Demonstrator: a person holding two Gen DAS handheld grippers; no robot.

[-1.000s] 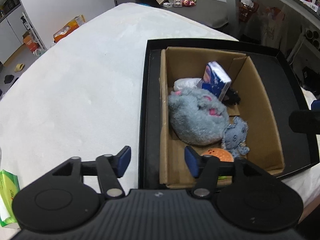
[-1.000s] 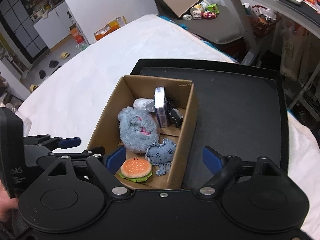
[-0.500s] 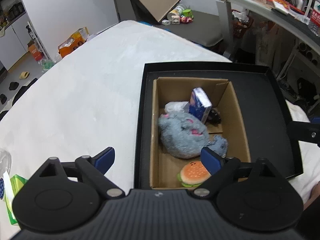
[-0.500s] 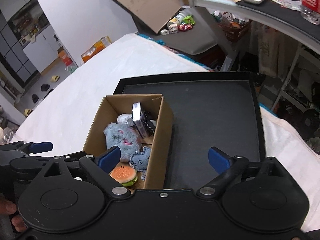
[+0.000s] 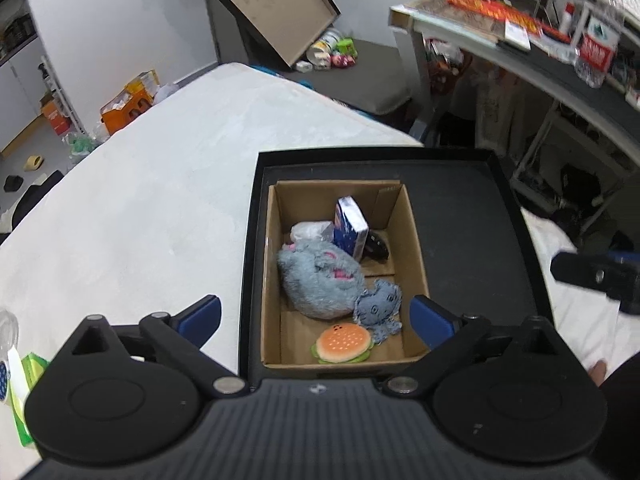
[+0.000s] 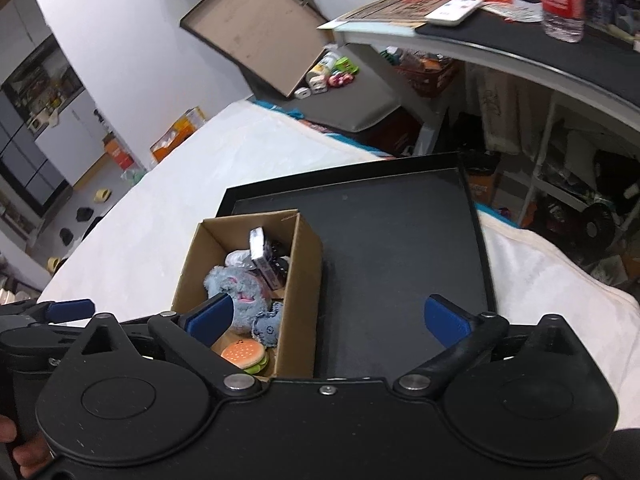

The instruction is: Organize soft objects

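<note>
A cardboard box [image 5: 412, 240] stands in a black tray [image 5: 472, 216] on the white table. In the box lie a grey plush mouse [image 5: 320, 280], a small blue plush [image 5: 380, 304], a burger toy [image 5: 342, 342], a blue carton [image 5: 350, 230] and a white bag [image 5: 308, 230]. My left gripper [image 5: 316, 316] is open and empty, high above the box's near end. My right gripper [image 6: 328, 316] is open and empty, above the tray. The box [image 6: 304, 272], the mouse [image 6: 236, 284] and the burger [image 6: 242, 354] also show in the right wrist view.
A green packet [image 5: 24, 384] lies at the table's left near edge. The white table [image 5: 140, 200] spreads left of the tray. A desk with clutter [image 6: 500, 32] stands at the right. An open carton lid [image 5: 268, 4] leans at the far wall.
Both grippers have risen and drawn back from the box. The left gripper's jaws have opened wider. The toys in the box have not moved.
</note>
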